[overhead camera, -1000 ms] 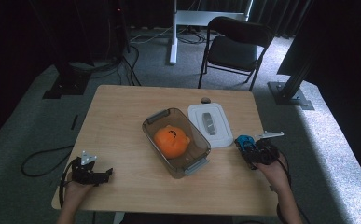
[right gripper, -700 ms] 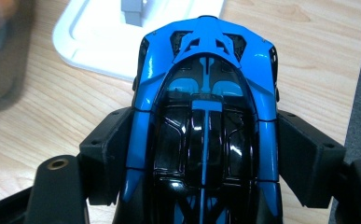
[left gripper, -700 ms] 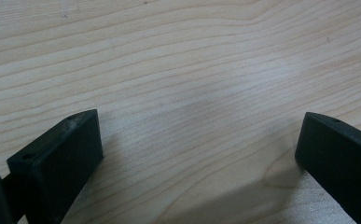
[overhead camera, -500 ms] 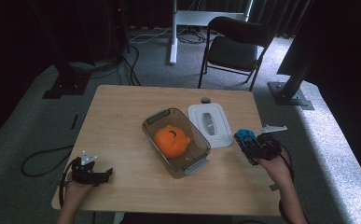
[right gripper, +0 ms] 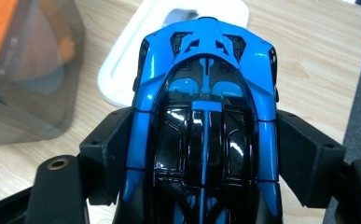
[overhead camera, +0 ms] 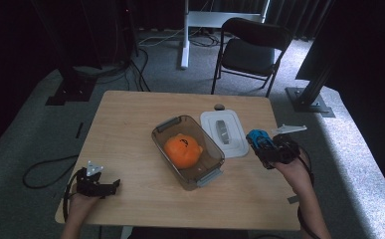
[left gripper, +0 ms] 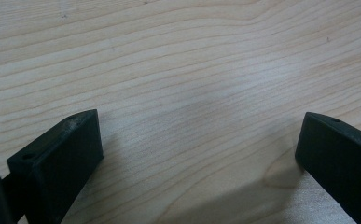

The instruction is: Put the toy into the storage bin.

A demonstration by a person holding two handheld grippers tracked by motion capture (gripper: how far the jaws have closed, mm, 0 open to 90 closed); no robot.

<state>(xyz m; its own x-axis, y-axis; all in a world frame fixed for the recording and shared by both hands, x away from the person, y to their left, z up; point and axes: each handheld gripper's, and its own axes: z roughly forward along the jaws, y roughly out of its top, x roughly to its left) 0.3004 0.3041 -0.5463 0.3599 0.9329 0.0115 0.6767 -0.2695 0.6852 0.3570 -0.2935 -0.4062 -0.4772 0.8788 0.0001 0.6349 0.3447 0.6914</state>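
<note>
Toy car, blue and black, sits clamped between the pads of the right tongs, one pad on each flank, nose pointing away from the hand; in the high view it hangs at the right side of the bench, just beside the white lid and close to the bench's right edge. Left tongs rest near the front-left corner, jaws spread wide over bare wood with nothing between them. Judged step: carry phase, car gripped and off the surface, probably headed for the clear plastic container at bench centre. That container already holds an orange pumpkin-shaped toy, which takes up the middle of it; free room looks best at the near end or along a side wall. Next move calls for travel leftward over the lid, enough height to pass the container's rim and its grey end latch, then a lowering beside the pumpkin before the pads let go. Room: path across the lid is unobstructed, left half of the bench is open. A small dark object lies past the lid near the far edge, out of the way. Beyond the bench stands a black folding chair on grey carpet.
</note>
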